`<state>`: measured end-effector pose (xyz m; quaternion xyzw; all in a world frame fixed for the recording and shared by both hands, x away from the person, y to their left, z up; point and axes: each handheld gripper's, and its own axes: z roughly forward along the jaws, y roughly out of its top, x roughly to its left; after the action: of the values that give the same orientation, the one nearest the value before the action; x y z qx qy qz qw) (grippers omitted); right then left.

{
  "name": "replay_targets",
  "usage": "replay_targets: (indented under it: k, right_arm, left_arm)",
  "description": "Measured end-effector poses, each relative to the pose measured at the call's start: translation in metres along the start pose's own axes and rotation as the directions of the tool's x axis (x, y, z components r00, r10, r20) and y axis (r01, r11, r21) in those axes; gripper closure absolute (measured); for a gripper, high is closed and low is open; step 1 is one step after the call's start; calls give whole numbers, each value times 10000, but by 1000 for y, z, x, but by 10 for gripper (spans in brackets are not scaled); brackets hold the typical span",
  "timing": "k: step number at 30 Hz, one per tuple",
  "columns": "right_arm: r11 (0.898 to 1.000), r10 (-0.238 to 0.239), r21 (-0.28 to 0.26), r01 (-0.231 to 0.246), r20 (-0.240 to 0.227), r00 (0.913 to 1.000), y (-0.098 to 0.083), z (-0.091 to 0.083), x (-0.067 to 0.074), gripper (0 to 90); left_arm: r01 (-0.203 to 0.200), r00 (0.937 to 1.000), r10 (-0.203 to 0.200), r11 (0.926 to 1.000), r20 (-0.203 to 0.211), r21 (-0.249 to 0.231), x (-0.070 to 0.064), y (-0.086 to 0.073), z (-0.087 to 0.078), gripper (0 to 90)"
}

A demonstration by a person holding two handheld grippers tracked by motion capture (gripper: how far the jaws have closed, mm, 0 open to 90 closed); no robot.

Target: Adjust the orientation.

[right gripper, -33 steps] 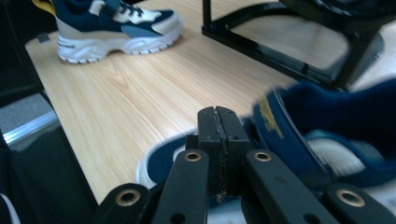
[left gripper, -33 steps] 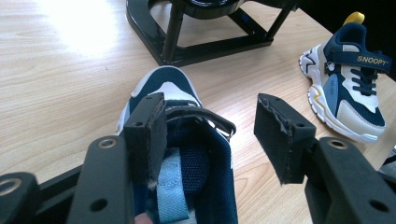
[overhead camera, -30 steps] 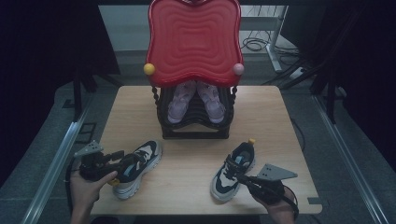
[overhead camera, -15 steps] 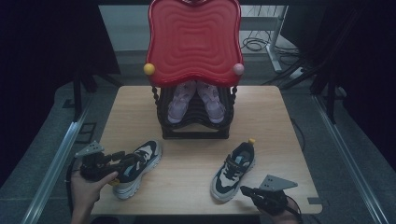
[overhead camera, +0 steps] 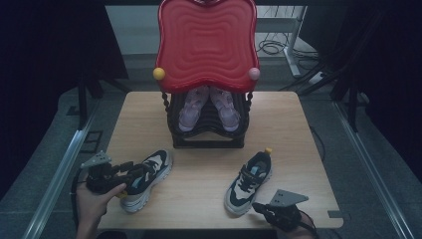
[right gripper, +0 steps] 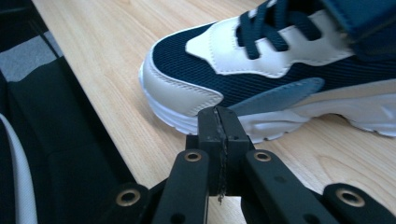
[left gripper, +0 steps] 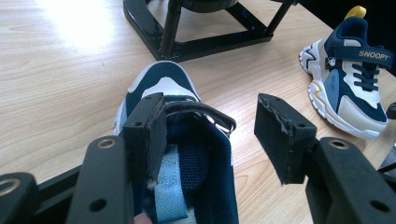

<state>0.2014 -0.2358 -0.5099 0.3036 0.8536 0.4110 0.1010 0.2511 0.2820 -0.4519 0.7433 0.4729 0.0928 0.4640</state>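
Sneakers, two of them, lie apart on the wooden table in front of a black rack under a red panel. Your left gripper is spread wide at the near-left sneaker: one jaw sits inside the shoe's opening by the heel, the other outside over bare wood. Your right gripper has its jaws pressed together, empty, just beside the toe of the right sneaker, near the table's front edge.

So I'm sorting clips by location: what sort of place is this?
Probably a staged recording setup, not a home: a wooden table ringed by dark curtains, with loose floor cables behind.
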Motion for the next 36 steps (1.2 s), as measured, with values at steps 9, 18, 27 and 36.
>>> replay_targets:
  k: [9,18,27,36]
  right_arm:
    - [9997,-146,194,151,-275,9995,0,7,4,900]
    - [9994,-243,253,251,-316,9992,2,14,7,900]
    - [9995,-219,220,227,-382,9990,4,18,8,900]
    - [9993,-291,212,297,-267,9992,10,25,13,900]
  left_arm:
    - [3,10000,-3,10000,35,86,0,-1,2,434]
    - [12,10000,-12,10000,15,96,1,-1,2,433]
    - [51,10000,-51,10000,-43,73,2,-1,1,433]
    - [52,10000,-52,10000,-36,82,2,-2,0,433]
